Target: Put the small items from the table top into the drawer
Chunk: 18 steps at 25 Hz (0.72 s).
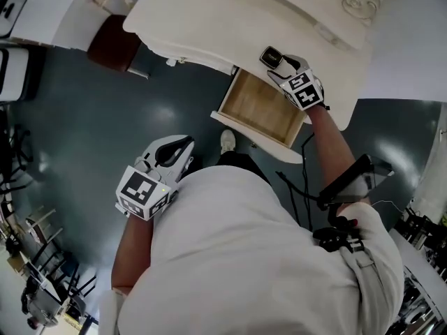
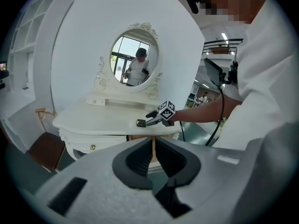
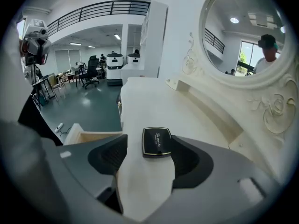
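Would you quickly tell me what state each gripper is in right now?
Left gripper: closed, empty.
Right gripper: open around the black compact on the table top, not gripping.

One black compact, one open drawer, one oval mirror, one dressing table.

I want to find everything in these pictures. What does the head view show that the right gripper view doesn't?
Only the head view: the left gripper, held over the floor, and the bare wooden bottom of the open drawer. Only the right gripper view: the oval mirror's glass, and the right gripper's jaws standing apart either side of the black compact. Both: the compact lying on the white table top, and the drawer pulled open.
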Each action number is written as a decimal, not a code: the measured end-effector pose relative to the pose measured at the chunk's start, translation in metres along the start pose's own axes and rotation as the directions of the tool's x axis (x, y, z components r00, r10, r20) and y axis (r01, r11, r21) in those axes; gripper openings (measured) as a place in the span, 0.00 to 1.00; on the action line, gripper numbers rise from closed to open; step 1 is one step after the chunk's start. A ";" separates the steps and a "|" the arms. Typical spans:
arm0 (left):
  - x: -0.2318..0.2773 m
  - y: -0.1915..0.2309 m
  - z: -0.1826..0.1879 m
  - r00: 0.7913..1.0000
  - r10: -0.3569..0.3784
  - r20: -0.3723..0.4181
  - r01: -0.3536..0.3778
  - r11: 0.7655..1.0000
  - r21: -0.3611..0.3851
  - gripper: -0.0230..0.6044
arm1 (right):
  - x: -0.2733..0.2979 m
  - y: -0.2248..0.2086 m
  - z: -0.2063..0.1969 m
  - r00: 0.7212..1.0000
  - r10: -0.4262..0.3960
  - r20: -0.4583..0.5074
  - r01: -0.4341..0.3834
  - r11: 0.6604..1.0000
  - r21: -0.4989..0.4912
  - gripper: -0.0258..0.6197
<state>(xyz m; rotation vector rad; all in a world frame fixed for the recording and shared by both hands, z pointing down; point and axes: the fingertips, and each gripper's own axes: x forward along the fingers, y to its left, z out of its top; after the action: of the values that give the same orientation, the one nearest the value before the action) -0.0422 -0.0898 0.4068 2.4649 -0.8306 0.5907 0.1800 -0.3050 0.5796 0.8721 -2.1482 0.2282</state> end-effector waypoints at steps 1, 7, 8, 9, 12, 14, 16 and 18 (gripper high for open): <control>0.001 0.004 0.003 1.000 0.006 -0.005 -0.006 1.000 0.000 0.07 | 0.008 -0.006 0.000 1.000 0.005 -0.009 -0.005 1.000 -0.003 0.50; 0.007 0.026 0.013 0.999 0.039 -0.019 -0.039 0.999 -0.004 0.05 | 0.047 -0.022 -0.008 0.997 0.049 -0.061 -0.050 0.999 -0.004 0.53; 0.007 0.027 0.012 0.999 0.042 -0.024 -0.042 0.999 -0.005 0.05 | 0.051 -0.022 -0.010 0.996 0.057 -0.067 -0.057 0.998 -0.001 0.53; 0.007 0.029 0.012 0.999 0.044 -0.027 -0.044 0.999 -0.005 0.04 | 0.054 -0.022 -0.011 0.995 0.066 -0.070 -0.066 0.998 0.004 0.54; 0.007 0.035 0.011 0.998 0.050 -0.031 -0.051 0.999 -0.011 0.04 | 0.059 -0.023 -0.013 0.993 0.093 -0.072 -0.092 0.996 0.019 0.56; 0.007 0.039 0.011 0.998 0.057 -0.030 -0.057 0.998 -0.017 0.04 | 0.060 -0.023 -0.013 0.990 0.114 -0.078 -0.112 0.993 0.021 0.57; 0.008 0.041 0.012 0.998 0.059 -0.027 -0.059 0.998 -0.019 0.04 | 0.062 -0.022 -0.014 0.987 0.136 -0.084 -0.135 0.991 0.018 0.57; 0.009 0.043 0.013 0.998 0.057 -0.024 -0.058 0.998 -0.019 0.04 | 0.063 -0.021 -0.013 0.983 0.159 -0.089 -0.158 0.987 0.016 0.56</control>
<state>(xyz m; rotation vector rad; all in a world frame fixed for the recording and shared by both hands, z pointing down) -0.0602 -0.1311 0.4131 2.4189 -0.8960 0.6284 0.1731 -0.3475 0.6324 0.6833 -2.1349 0.3516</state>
